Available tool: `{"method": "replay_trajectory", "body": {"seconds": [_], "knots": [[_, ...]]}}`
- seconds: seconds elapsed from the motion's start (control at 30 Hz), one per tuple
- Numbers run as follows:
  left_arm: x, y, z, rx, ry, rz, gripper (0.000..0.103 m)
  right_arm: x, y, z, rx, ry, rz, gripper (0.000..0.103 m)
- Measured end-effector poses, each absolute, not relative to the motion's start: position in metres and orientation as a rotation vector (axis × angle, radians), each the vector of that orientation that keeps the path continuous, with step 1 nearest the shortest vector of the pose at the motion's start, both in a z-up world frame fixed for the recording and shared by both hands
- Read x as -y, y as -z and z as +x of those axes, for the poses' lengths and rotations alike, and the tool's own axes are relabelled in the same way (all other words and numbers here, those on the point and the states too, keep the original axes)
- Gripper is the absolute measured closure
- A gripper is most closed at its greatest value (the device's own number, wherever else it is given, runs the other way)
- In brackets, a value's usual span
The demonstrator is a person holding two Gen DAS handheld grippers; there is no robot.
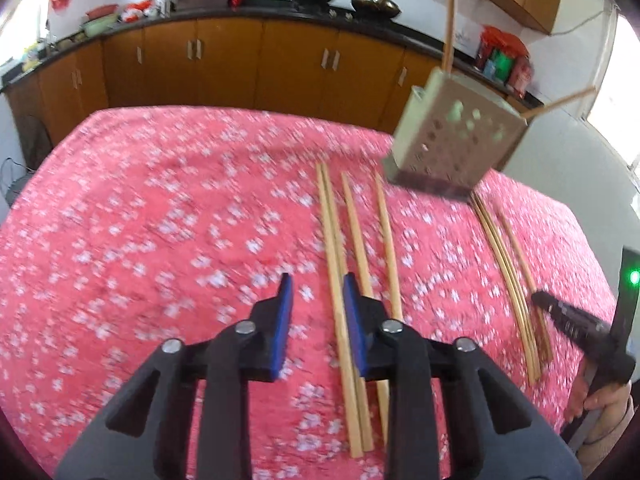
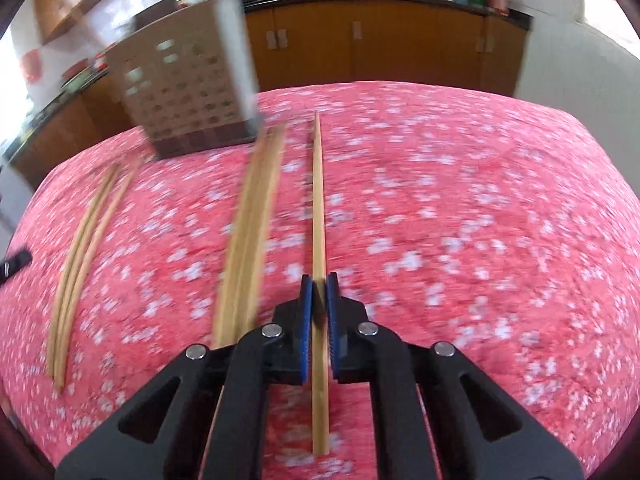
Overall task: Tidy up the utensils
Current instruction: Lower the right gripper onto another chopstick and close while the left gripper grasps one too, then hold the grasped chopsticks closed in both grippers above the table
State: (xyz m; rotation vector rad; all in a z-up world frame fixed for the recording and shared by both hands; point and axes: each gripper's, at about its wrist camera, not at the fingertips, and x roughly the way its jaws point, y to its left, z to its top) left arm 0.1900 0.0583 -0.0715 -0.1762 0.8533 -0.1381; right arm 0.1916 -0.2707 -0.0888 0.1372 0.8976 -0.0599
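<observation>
Table (image 1: pixel 140 208) was covered in a red floral cloth and carried everything. Landmark: perforated holder (image 1: pixel 456 140), standing at the far side of the table.

Holder already had at least two chopsticks (image 1: pixel 450 16) sticking out of its top, so sorting had begun. Most of the job looked undone.

Remaining chopsticks lay loose on the cloth, all on the near side of the holder, running lengthwise toward it:
- a group of four (image 1: pixel 352 248) near-left of the holder;
- a bundle (image 2: pixel 248 236) with far ends touching or just beside the holder's base;
- a single chopstick (image 2: pixel 319 216) just right of that bundle.

Left gripper (image 1: pixel 317 300) was over the four-stick group, one stick between the blue pads; the jaws stood apart with a gap on both sides, nothing gripped.

Right gripper (image 2: pixel 319 292) had its jaws nearly closed on the single chopstick, pads against its sides; it appeared held, not yet lifted off the cloth.

Both views were motion-blurred; exact count was uncertain.
</observation>
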Motion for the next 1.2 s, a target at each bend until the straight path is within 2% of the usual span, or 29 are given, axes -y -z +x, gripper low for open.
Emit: {"method": "replay_trajectory", "body": {"seconds": [0.1, 0.3, 0.6, 0.93, 1.2], "knots": [[-0.050, 0.082, 0.192, -0.890, 0.162, -0.166, 0.087, 0.276, 0.089, 0.192, -0.896, 0.063, 0.143, 0.095], [-0.038, 0.094, 0.195, -0.922, 0.149, -0.119, 0.091, 0.276, 0.090, 0.192, -0.888, 0.060, 0.125, 0.095], [-0.025, 0.102, 0.198, -0.915, 0.120, -0.044, 0.093, 0.268, 0.090, 0.187, -0.881, 0.029, 0.103, 0.094], [-0.070, 0.103, 0.214, -0.893, 0.048, -0.090, 0.093, 0.286, 0.091, 0.187, -0.857, 0.080, 0.116, 0.095], [-0.069, 0.103, 0.215, -0.881, 0.048, -0.092, 0.092, 0.284, 0.092, 0.191, -0.852, 0.085, 0.105, 0.095]]}}
